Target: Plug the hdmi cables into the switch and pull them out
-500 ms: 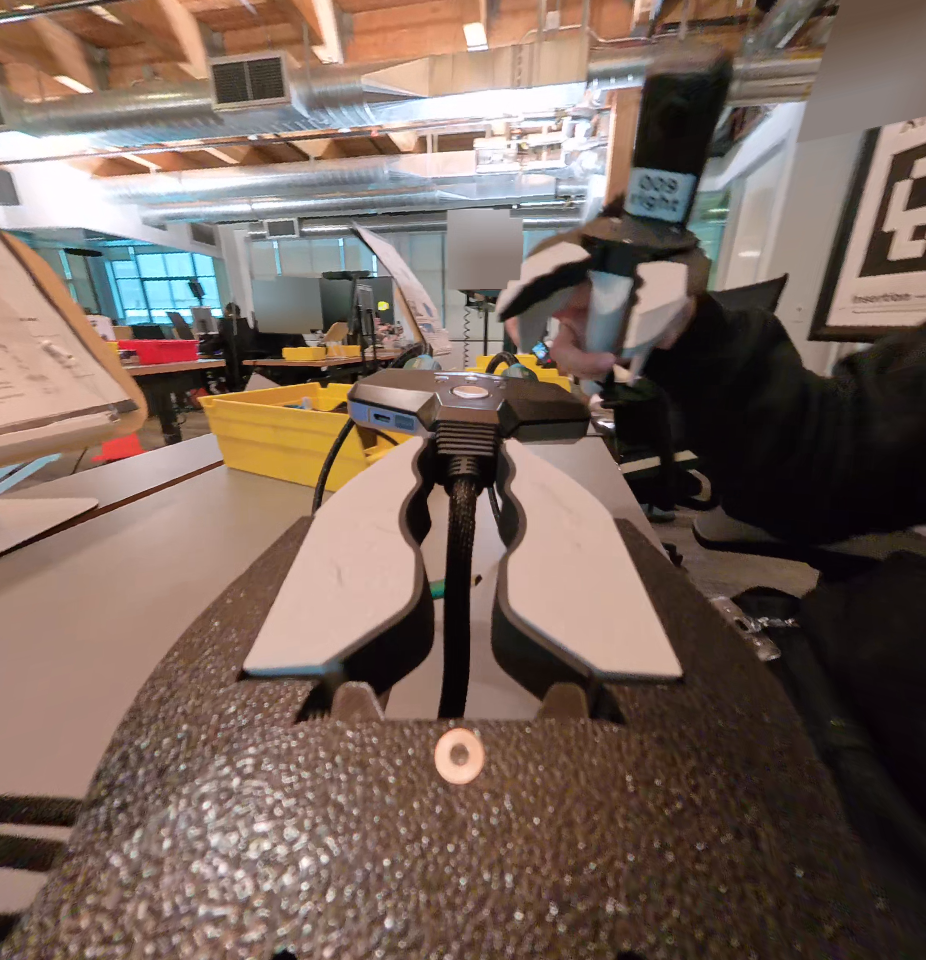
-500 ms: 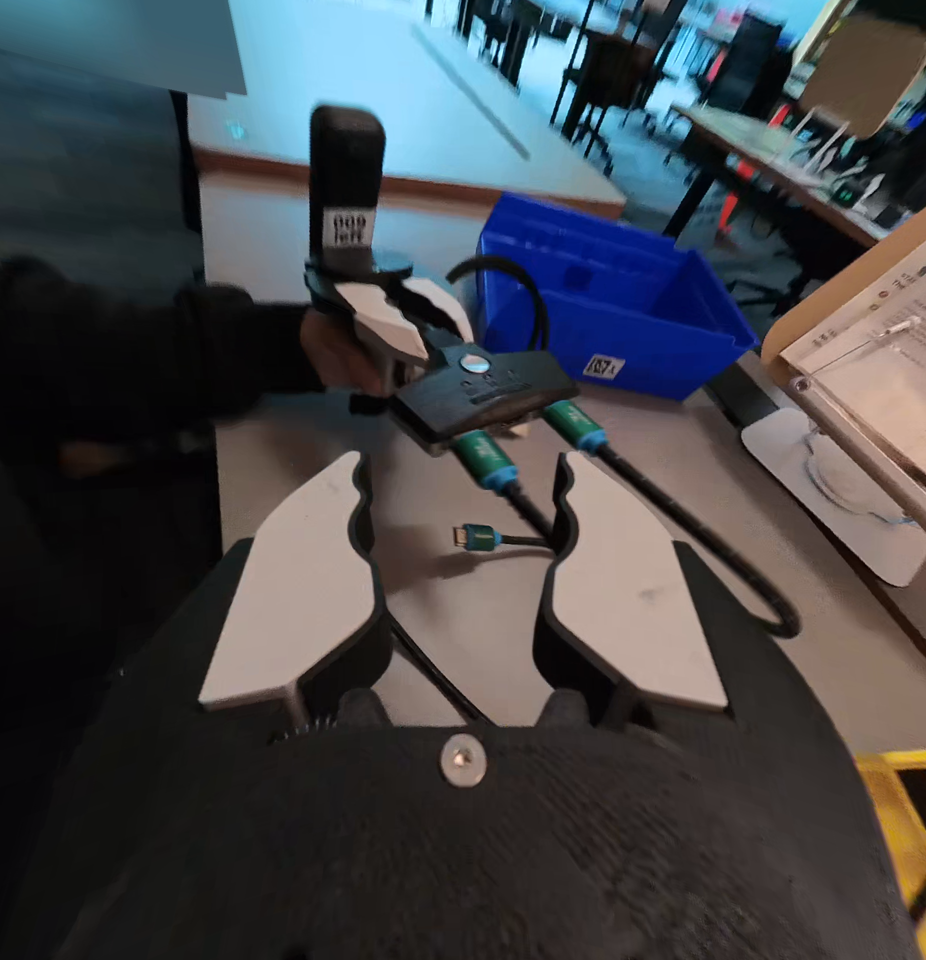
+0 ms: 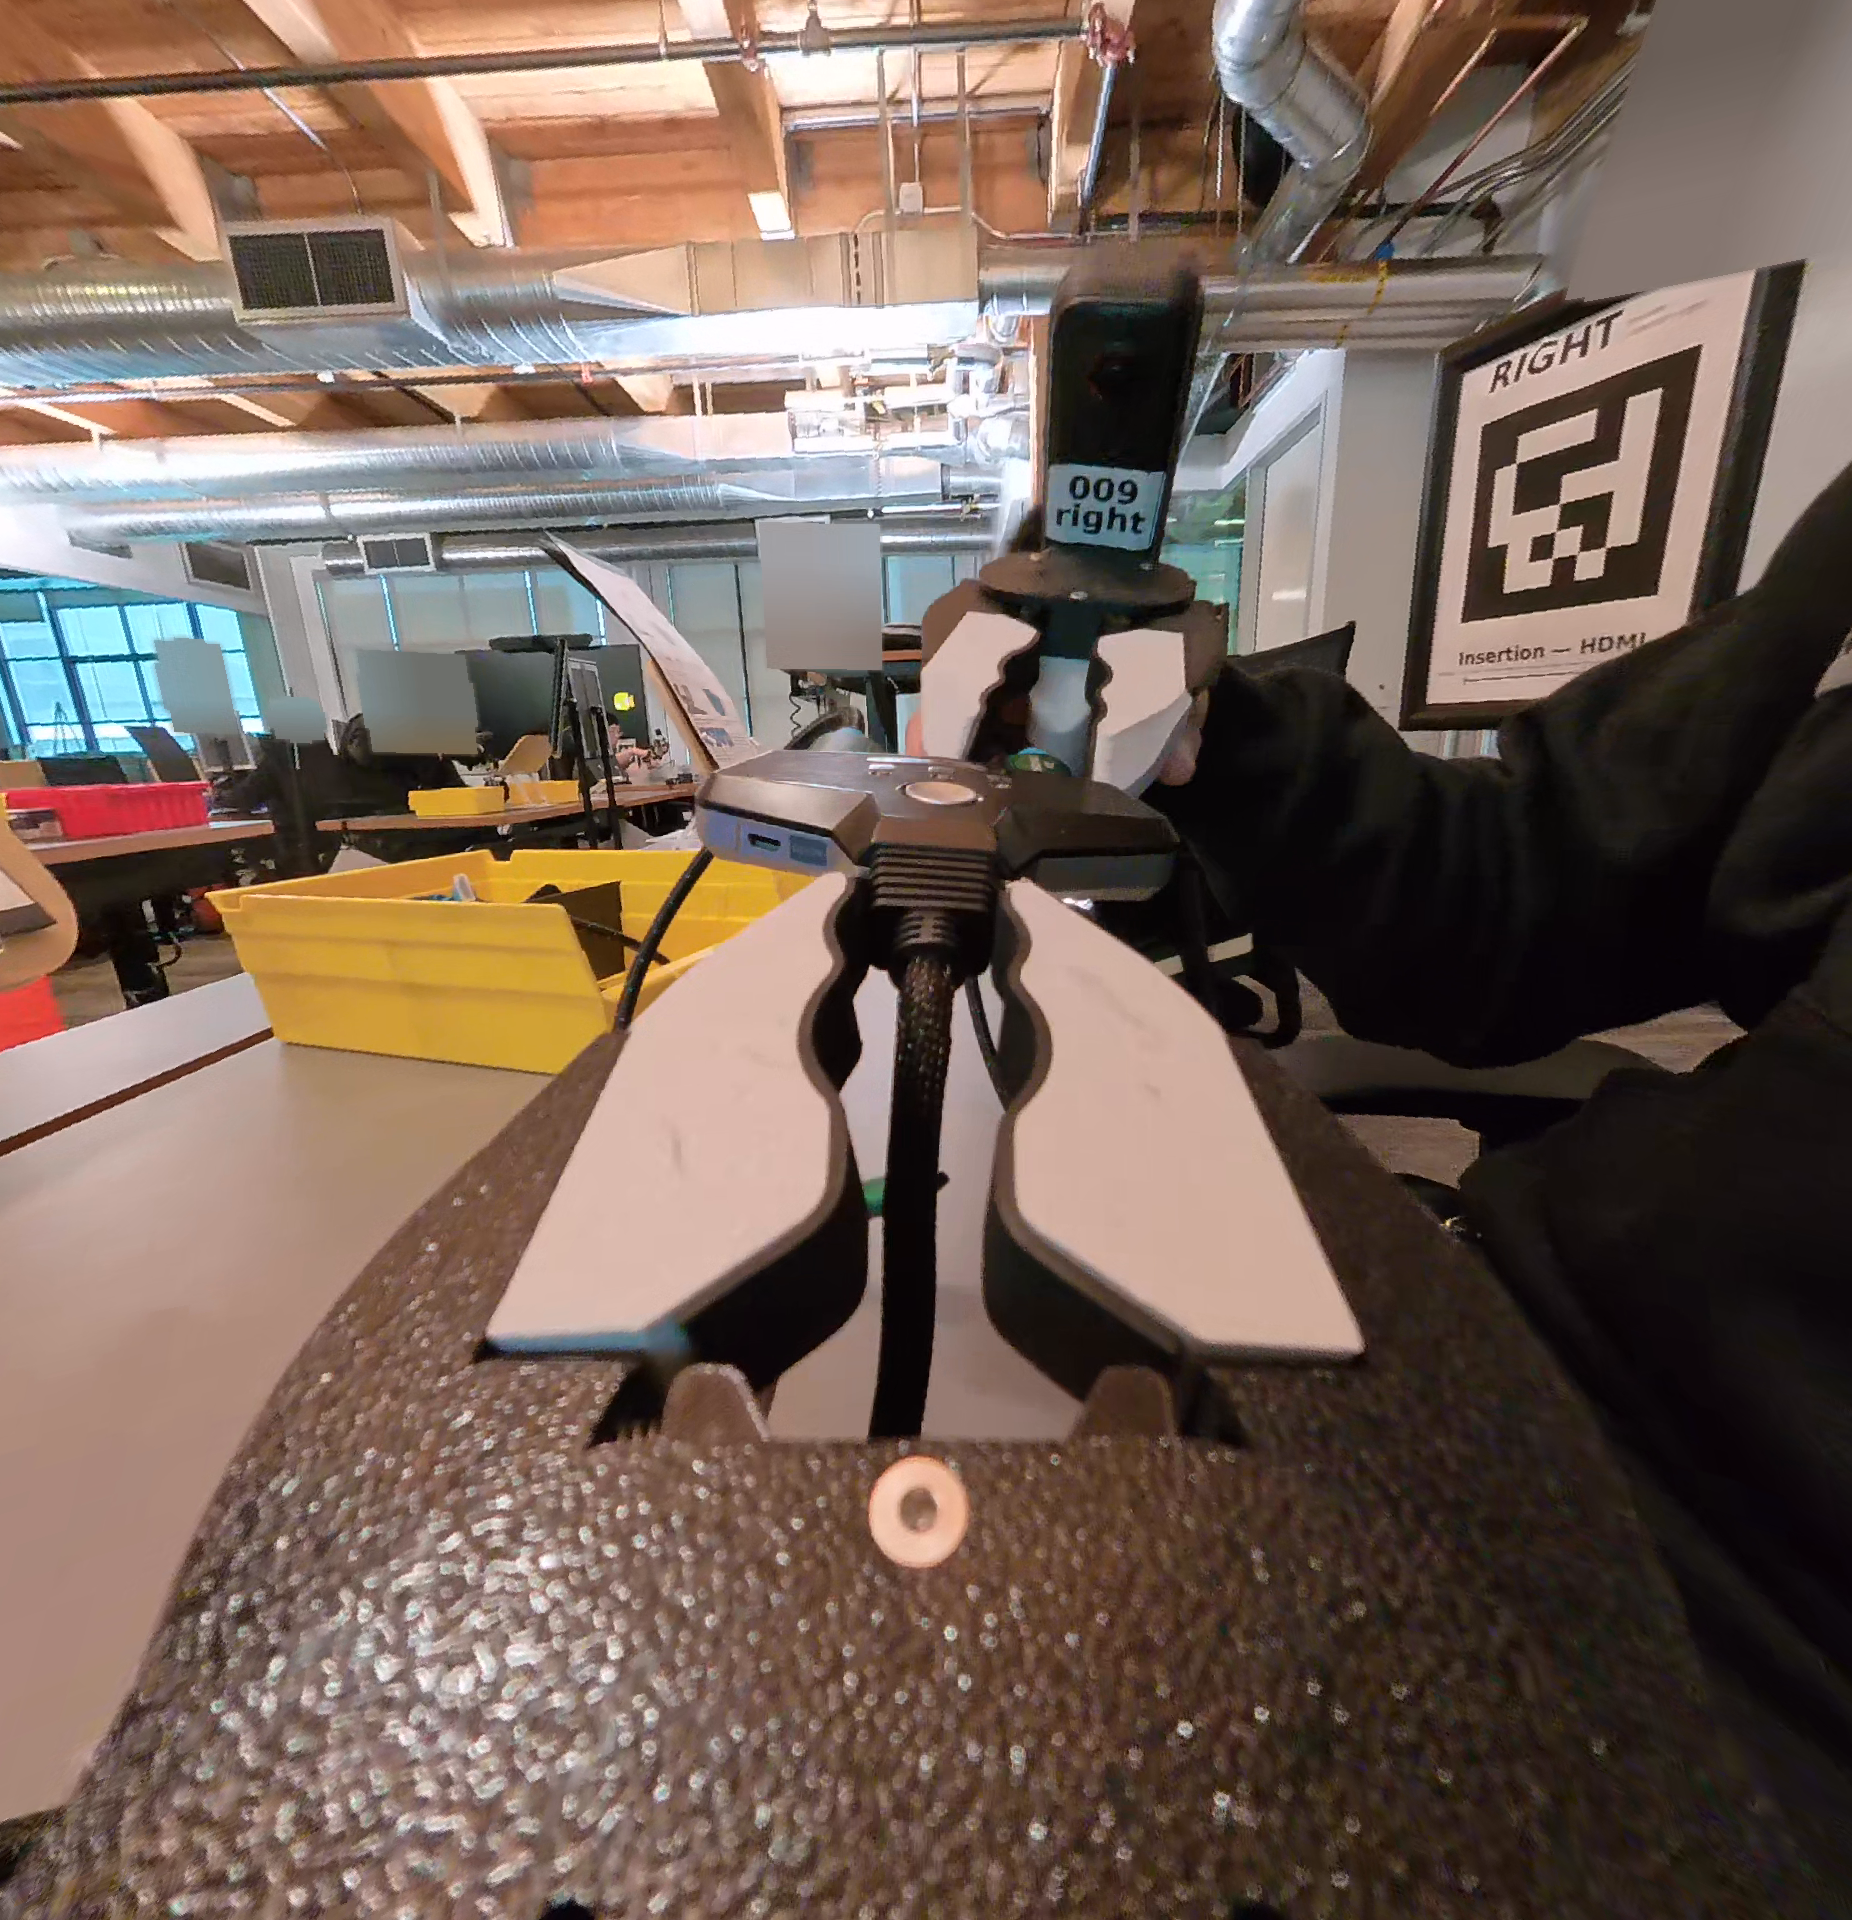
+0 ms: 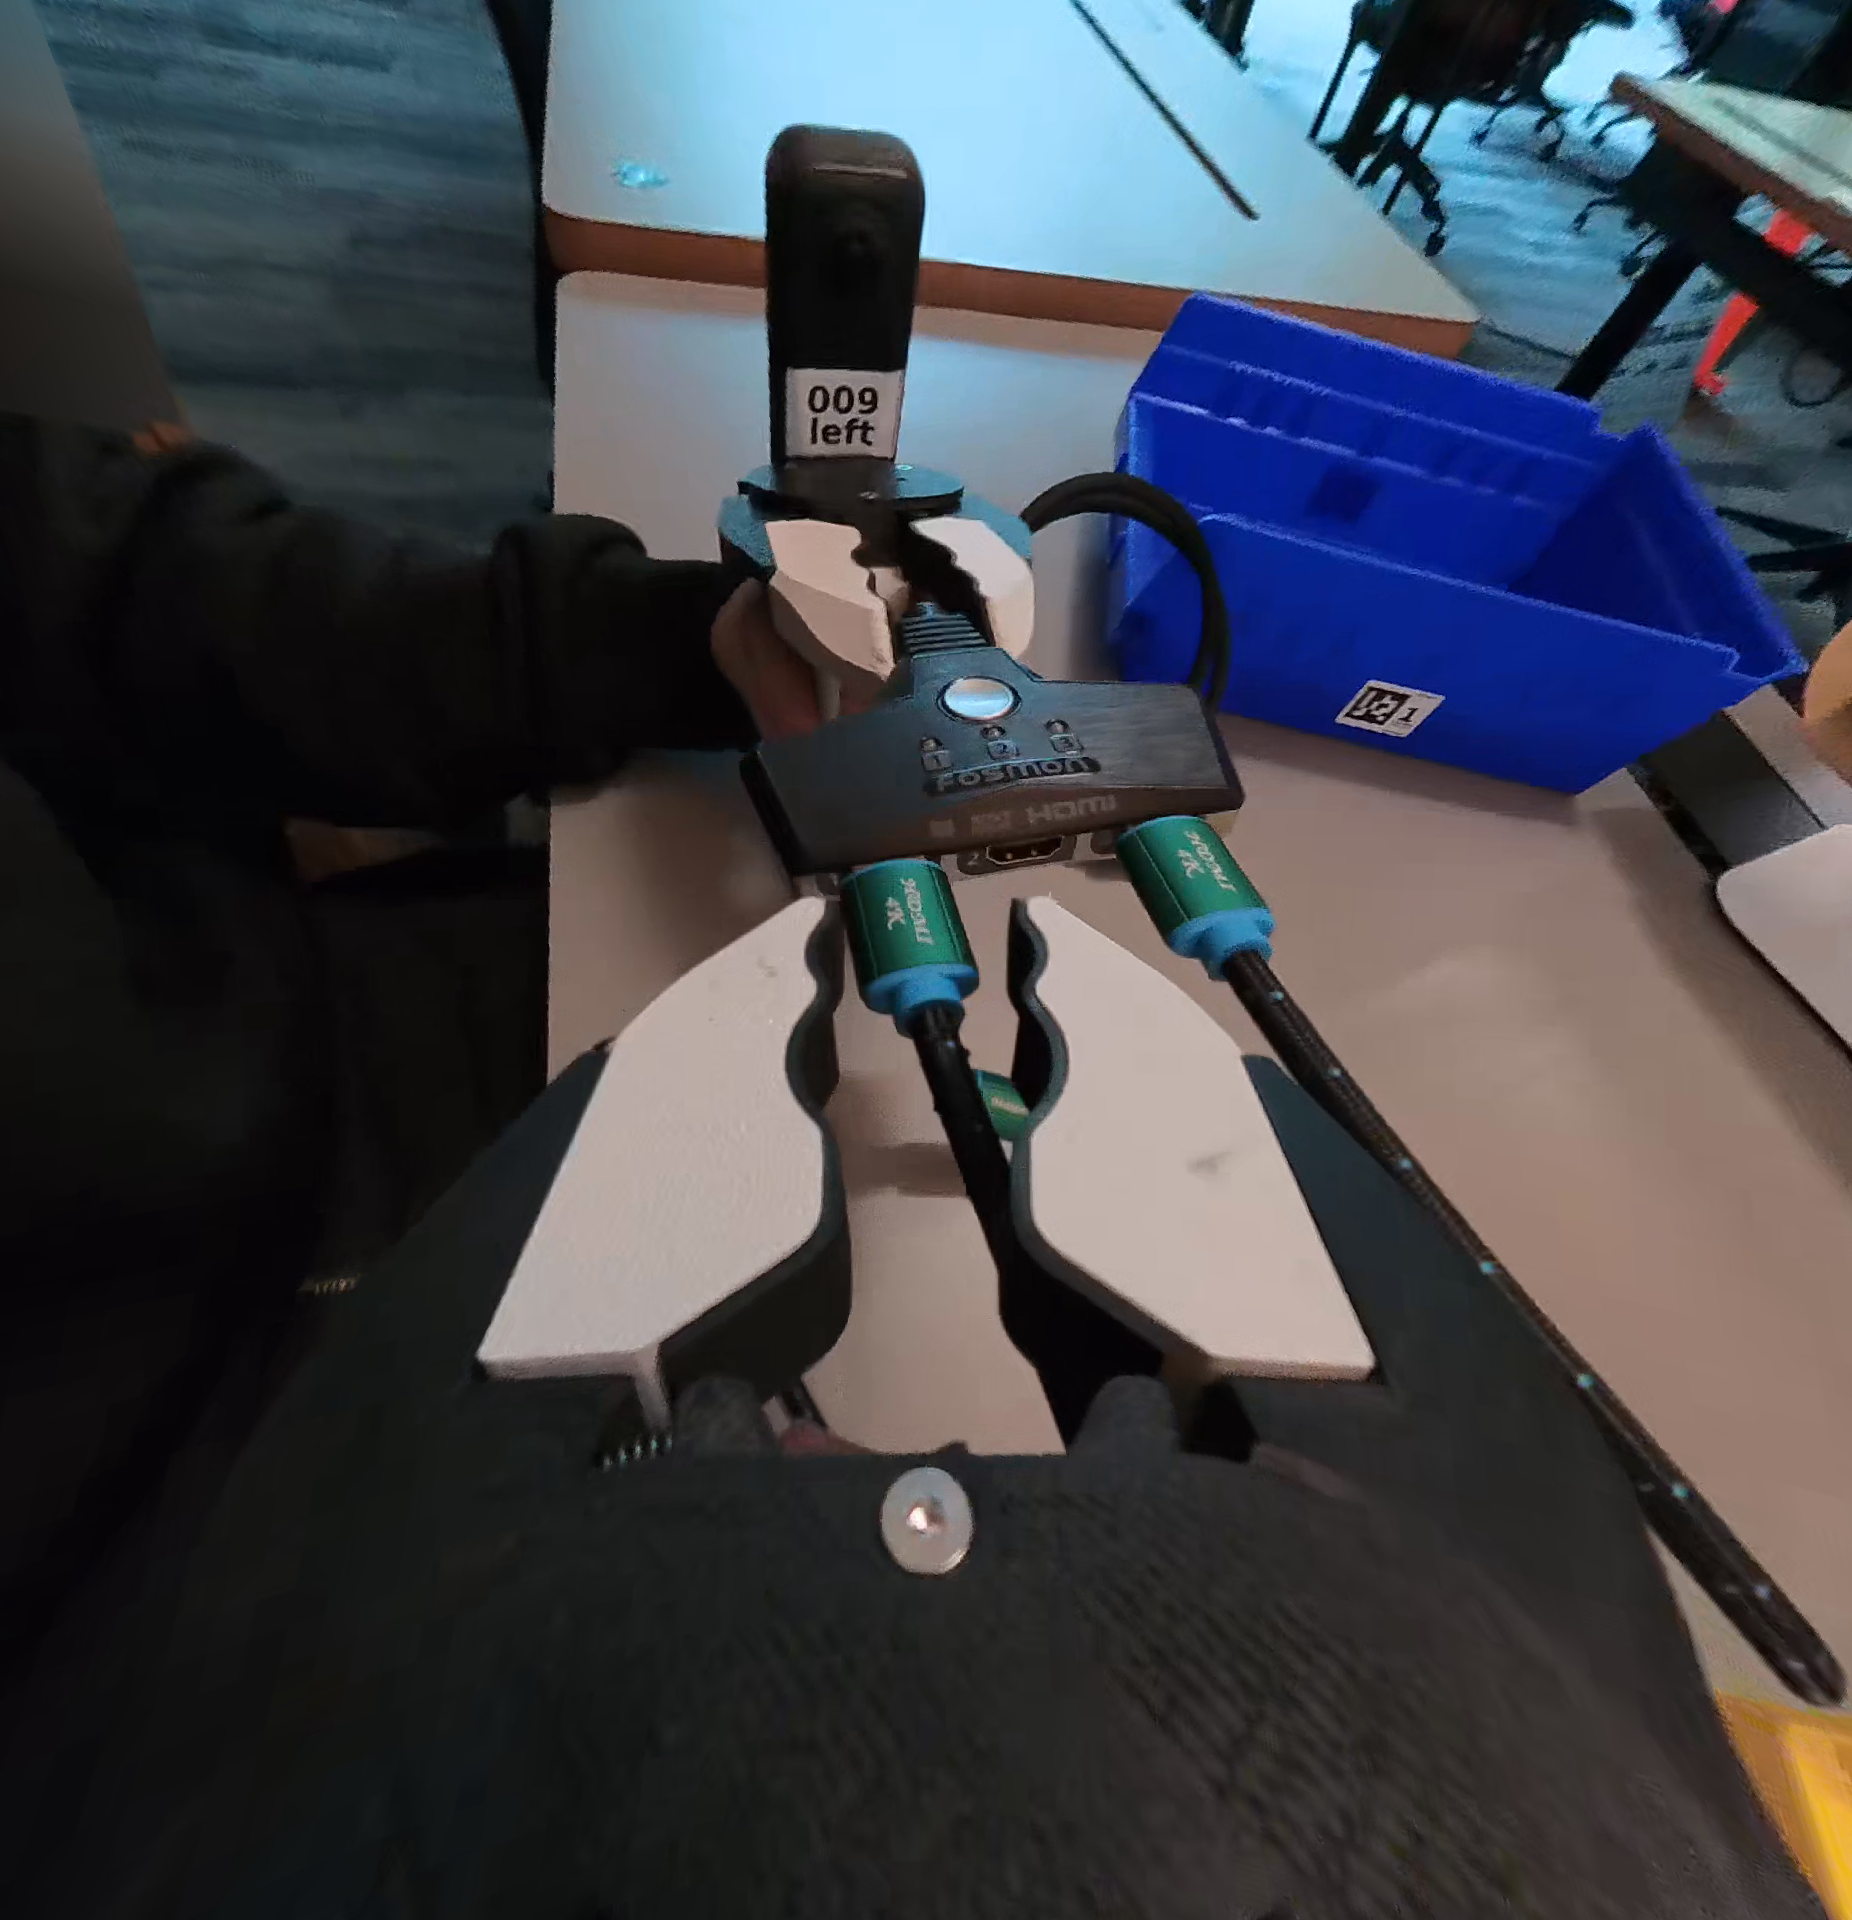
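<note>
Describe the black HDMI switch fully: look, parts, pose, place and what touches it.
The flat black brushed-finish HDMI switch box has a round silver button and three small indicator marks on top. It is held roughly level above the grey table. The left hand-held gripper clamps the ribbed collar of its braided tail cable. Two green-and-blue HDMI plugs sit in its outer front ports; the middle port is empty. The right hand-held gripper straddles one plug, open.

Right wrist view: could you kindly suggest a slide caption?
Open right gripper straddles a green HDMI plug seated in the black switch.
</note>
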Tool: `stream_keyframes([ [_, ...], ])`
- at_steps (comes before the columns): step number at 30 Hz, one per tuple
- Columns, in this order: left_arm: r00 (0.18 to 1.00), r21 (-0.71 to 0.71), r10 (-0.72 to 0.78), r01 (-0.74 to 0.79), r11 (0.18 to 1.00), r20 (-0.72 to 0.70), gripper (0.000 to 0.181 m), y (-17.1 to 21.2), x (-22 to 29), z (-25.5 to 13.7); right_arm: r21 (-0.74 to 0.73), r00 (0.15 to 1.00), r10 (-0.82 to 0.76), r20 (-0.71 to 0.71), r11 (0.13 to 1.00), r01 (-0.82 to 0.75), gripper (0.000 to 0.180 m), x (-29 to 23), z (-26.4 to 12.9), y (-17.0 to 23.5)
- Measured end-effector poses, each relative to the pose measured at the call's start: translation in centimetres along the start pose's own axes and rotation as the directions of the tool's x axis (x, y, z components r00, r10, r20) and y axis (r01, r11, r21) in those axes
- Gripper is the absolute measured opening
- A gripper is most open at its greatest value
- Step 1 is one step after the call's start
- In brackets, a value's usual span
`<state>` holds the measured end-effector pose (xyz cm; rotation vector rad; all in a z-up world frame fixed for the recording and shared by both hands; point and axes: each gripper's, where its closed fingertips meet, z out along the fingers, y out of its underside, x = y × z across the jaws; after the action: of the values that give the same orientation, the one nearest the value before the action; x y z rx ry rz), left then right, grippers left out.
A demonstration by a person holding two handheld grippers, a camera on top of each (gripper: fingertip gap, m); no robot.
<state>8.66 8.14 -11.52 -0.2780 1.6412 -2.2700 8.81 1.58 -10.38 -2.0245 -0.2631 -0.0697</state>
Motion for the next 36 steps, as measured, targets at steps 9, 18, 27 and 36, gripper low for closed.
stream_keyframes([
  [9,0.999,0.022,0.015,-0.014,1.0,-0.049,0.023,-0.3,0.7,0.0,0.078,0.994,0.061,0.087,0.995,-0.068,0.023,-1.5,0.5,-0.1],
  [18,0.998,0.042,0.022,-0.02,0.999,-0.058,0.022,-0.6,0.8,-0.1,0.124,0.99,0.063,0.129,0.989,-0.079,0.022,-1.7,0.5,-0.7],
  [27,0.997,0.049,0.03,-0.027,0.998,-0.067,0.022,-0.7,1.1,-0.1,0.116,0.983,0.069,0.168,0.989,-0.089,0.022,-2.0,0.5,-0.8],
  [36,0.996,-0.047,0.059,-0.062,0.997,-0.063,0.023,0.9,1.5,1.2,-0.119,0.981,0.081,0.176,0.991,-0.06,0.023,-1.8,-0.9,1.4],
])
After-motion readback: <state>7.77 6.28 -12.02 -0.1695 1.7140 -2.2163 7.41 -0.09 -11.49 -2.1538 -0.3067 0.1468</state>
